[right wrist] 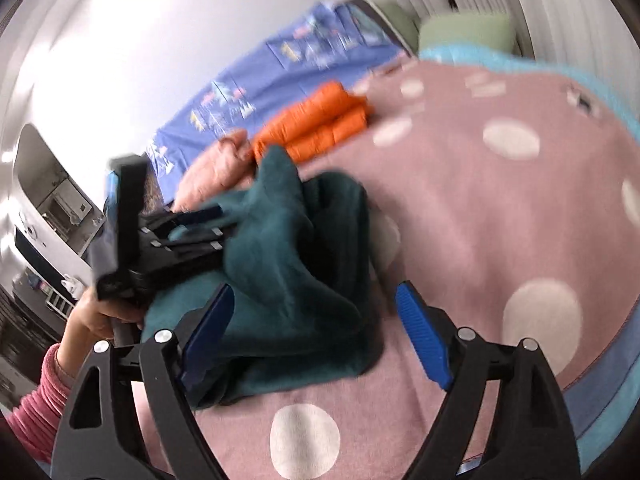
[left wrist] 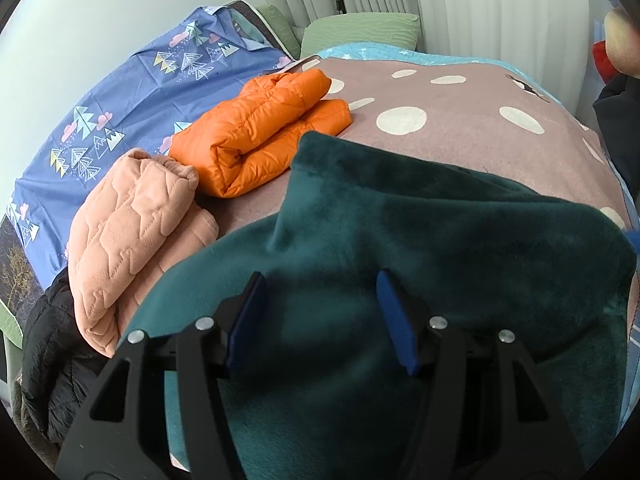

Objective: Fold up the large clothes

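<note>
A dark teal fleece garment (left wrist: 420, 232) lies bunched on the pink dotted bed cover (left wrist: 440, 120); it also shows in the right wrist view (right wrist: 296, 280). My left gripper (left wrist: 320, 280) is open, its blue pads spread just above the fleece with nothing between them. In the right wrist view the left gripper (right wrist: 200, 224) sits against the garment's left side. My right gripper (right wrist: 316, 292) is open and empty above the garment's near edge.
A folded orange puffer jacket (left wrist: 260, 132) and a folded peach quilted jacket (left wrist: 132, 232) lie to the left. A black jacket (left wrist: 52, 360) lies at the near left. A blue printed sheet (left wrist: 132, 92) and green pillows (left wrist: 360, 32) sit behind.
</note>
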